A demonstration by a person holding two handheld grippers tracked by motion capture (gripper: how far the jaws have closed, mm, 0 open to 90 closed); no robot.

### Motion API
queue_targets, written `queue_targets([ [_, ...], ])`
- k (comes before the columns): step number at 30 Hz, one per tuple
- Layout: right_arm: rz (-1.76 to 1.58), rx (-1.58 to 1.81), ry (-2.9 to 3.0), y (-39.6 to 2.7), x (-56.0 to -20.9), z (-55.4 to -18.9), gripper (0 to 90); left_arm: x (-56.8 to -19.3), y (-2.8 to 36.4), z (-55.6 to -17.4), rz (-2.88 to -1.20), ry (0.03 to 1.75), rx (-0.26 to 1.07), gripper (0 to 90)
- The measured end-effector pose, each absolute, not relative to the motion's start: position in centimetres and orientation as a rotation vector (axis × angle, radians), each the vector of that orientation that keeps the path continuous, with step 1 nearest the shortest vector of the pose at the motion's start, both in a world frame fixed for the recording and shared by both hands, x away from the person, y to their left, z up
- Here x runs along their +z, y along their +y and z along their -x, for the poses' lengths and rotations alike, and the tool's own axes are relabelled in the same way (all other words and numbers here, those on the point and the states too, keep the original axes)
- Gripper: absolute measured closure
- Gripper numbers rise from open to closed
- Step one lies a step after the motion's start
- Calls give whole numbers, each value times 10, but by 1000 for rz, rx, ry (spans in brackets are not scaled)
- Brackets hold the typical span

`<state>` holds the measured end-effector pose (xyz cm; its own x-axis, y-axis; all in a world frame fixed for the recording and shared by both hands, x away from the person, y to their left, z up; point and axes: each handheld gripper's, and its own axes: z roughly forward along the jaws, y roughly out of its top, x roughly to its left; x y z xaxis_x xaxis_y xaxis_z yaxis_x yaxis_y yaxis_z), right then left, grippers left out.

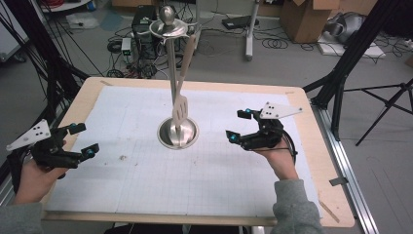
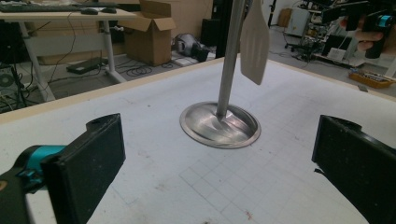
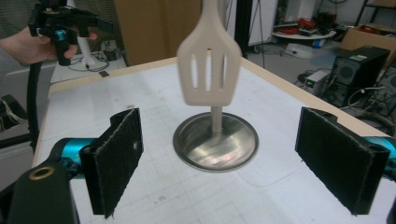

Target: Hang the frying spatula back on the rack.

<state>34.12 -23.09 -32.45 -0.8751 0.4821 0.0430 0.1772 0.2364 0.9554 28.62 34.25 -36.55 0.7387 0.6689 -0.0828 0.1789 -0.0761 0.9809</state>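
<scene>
A steel utensil stand with a round base point(image 1: 178, 133) and a tall pole point(image 1: 172, 68) rises from the middle of the white gridded mat point(image 1: 146, 180). From its top ring hangs a beige slotted spatula point(image 1: 179, 111), blade down just above the base; it also hangs in the left gripper view point(image 2: 255, 44) and in the right gripper view point(image 3: 209, 70). My left gripper point(image 1: 82, 140) is open at the mat's left edge, facing the stand point(image 2: 219, 123). My right gripper point(image 1: 239, 126) is open to the right of the stand, its jaws framing the base point(image 3: 215, 141) from a short way off.
The wooden table edge point(image 1: 311, 146) borders the mat. Black frame legs point(image 1: 341, 73), cables, a computer case point(image 1: 141, 29) and cardboard boxes point(image 1: 304, 17) stand on the floor beyond the table.
</scene>
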Motion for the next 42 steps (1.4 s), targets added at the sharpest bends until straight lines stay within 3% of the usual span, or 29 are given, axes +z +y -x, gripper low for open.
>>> queue_targets([
  [42, -793, 1647, 2077, -298, -361, -299, 142, -368, 340, -295, -1617, 691, 442, 31],
])
